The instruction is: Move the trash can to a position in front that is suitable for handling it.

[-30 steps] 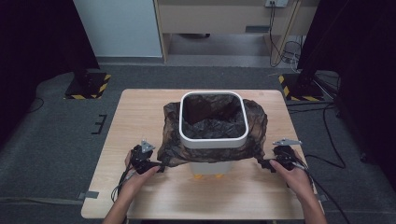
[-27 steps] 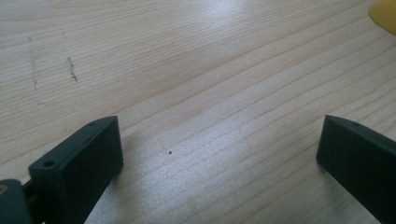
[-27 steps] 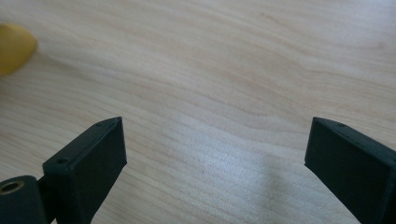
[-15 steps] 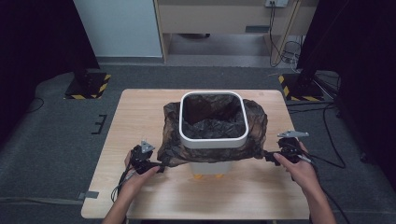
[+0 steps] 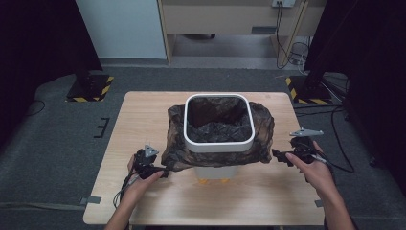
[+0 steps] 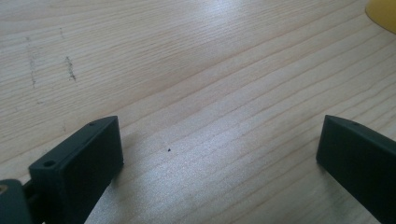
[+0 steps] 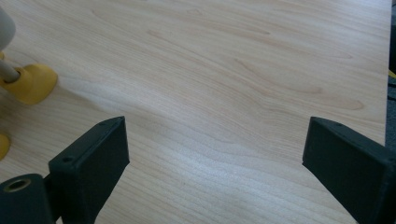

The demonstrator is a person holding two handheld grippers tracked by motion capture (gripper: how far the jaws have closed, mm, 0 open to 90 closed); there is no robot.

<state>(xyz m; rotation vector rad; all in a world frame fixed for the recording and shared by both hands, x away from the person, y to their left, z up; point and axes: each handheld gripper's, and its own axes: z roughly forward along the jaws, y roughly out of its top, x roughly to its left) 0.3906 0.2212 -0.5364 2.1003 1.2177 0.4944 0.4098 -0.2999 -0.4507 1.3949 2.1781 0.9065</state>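
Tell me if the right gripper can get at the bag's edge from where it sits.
Probably yes. The right gripper sits open beside the black bag, whose draped skirt hangs over the white bin on that side, with bare table between them.

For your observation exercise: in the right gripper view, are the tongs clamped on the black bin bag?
No: the right tongs stand wide open, with just bare wooden table between the jaws.

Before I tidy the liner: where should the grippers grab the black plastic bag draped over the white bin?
Grip the black plastic bag at its loose near hem, one corner per side. The left gripper and right gripper, both open, come in low from the outer sides, since the skirt flares free below the white bin rim.
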